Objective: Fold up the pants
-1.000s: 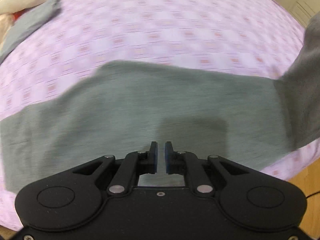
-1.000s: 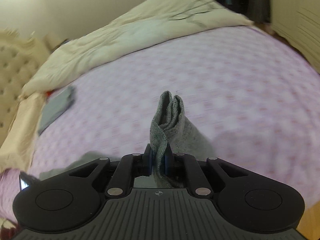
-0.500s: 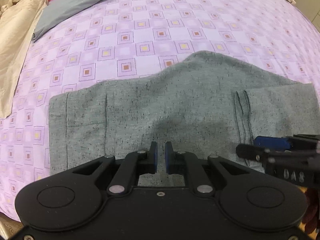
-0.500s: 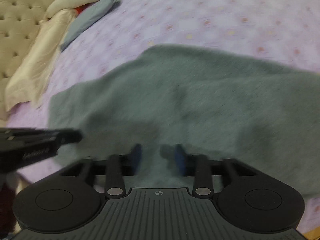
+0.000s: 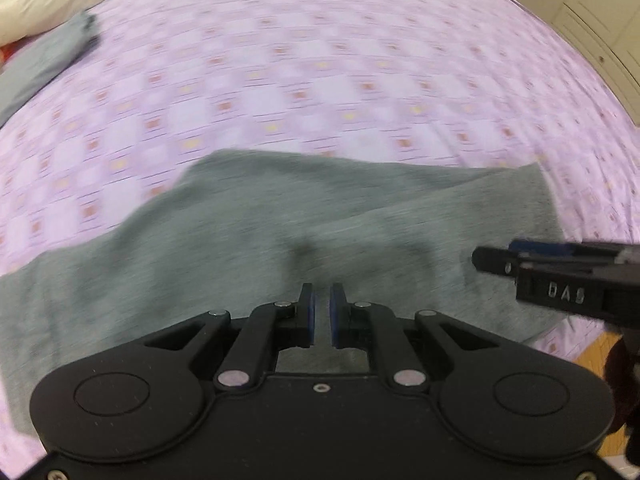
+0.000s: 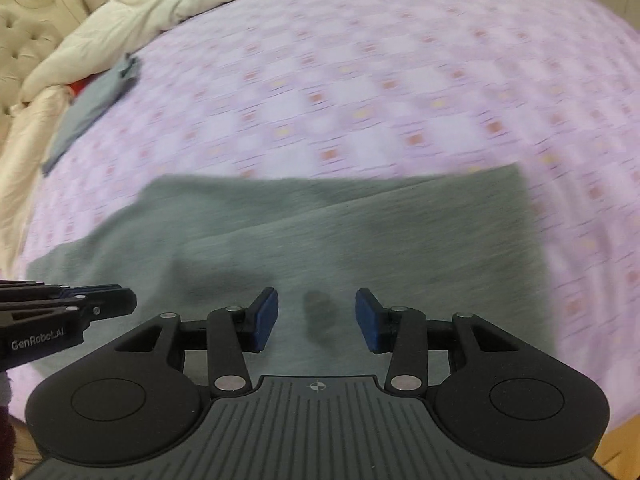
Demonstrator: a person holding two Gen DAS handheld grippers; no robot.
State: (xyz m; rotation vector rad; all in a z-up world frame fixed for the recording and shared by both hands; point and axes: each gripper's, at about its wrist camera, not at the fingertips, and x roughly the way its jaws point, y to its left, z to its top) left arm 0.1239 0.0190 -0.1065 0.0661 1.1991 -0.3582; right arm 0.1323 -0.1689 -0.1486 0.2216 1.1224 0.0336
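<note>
The grey pants (image 5: 248,232) lie flat and folded over on the purple checked bedsheet (image 5: 320,80); they also fill the middle of the right wrist view (image 6: 340,232). My left gripper (image 5: 322,312) hovers above the pants' near edge, its blue pads almost together with nothing between them. My right gripper (image 6: 316,316) is open and empty above the pants. The right gripper shows at the right edge of the left wrist view (image 5: 560,276), and the left gripper at the left edge of the right wrist view (image 6: 68,312).
A folded blue-grey garment (image 6: 96,104) lies at the far left by a cream duvet (image 6: 152,28) and a tufted headboard (image 6: 24,40). The bed's near edge and wooden floor (image 5: 592,348) show at the lower right. A cabinet (image 5: 600,40) stands at the far right.
My right gripper has let go of the pants' end after carrying it over, and its jaws have opened wide. Both grippers have lifted slightly off the cloth.
</note>
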